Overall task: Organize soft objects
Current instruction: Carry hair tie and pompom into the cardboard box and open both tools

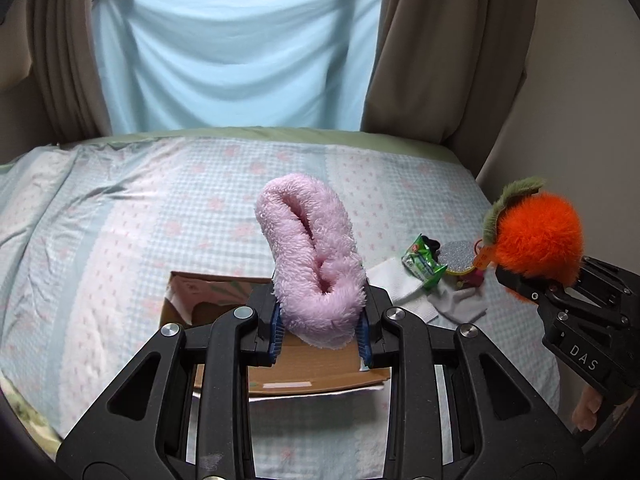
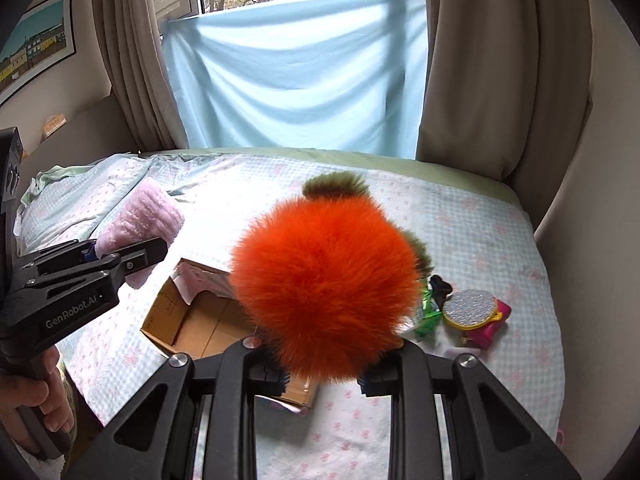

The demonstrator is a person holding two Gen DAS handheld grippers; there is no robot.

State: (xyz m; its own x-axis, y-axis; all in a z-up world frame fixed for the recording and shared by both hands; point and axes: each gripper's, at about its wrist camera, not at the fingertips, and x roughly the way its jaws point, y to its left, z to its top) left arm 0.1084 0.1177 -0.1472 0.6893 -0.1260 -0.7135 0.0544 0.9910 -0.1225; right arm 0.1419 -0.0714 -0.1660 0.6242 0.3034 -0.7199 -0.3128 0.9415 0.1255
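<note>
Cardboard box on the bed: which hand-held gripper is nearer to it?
Left, as far as these views show. The left hand-held gripper, holding the pink fluffy sock, hangs over the cardboard box. The right hand-held gripper, holding the orange pompom, sits off its right side.

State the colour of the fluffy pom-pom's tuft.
Olive green tuft on the orange pom-pom; right wrist view.

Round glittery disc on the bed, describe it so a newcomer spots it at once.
Start at the bed with the pale checked cover, then go to the small clutter near its right edge, right of the open cardboard box. The disc lies there, overlapping a magenta item, beside a green wrapper. It is the only flat, round, silvery glitter piece, with a yellow rim.
</note>
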